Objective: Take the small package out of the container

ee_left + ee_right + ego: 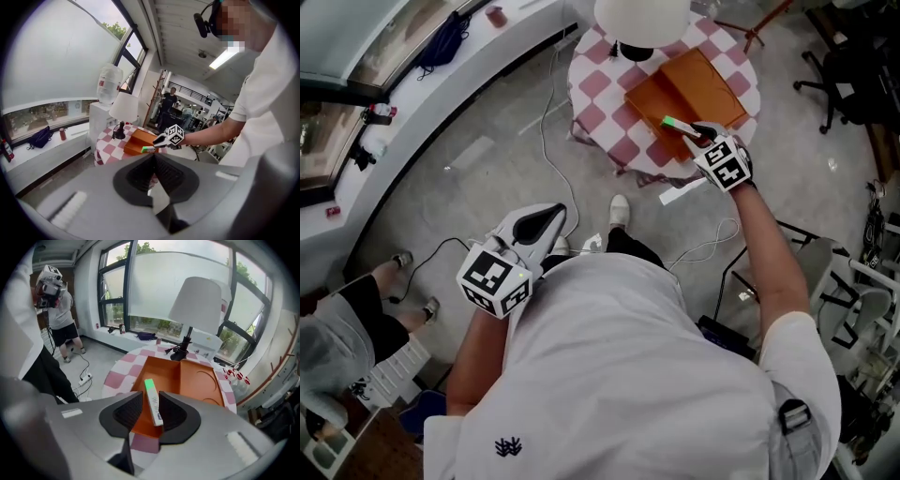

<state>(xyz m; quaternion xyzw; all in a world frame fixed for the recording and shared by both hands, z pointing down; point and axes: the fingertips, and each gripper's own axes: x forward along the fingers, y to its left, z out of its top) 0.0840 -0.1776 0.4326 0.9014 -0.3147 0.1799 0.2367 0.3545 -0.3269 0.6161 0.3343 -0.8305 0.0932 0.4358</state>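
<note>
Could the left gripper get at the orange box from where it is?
Probably not as it stands: the left gripper hangs shut by the person's waist, over the floor, short of the checkered table. Nothing blocks the way to the orange box, though, so a forward reach should do.

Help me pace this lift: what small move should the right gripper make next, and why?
Probably raise the right gripper and draw it back, fingers kept shut. It is shut on the small package, which shows over the near edge of the open orange box, so it likely isn't clear yet.
</note>
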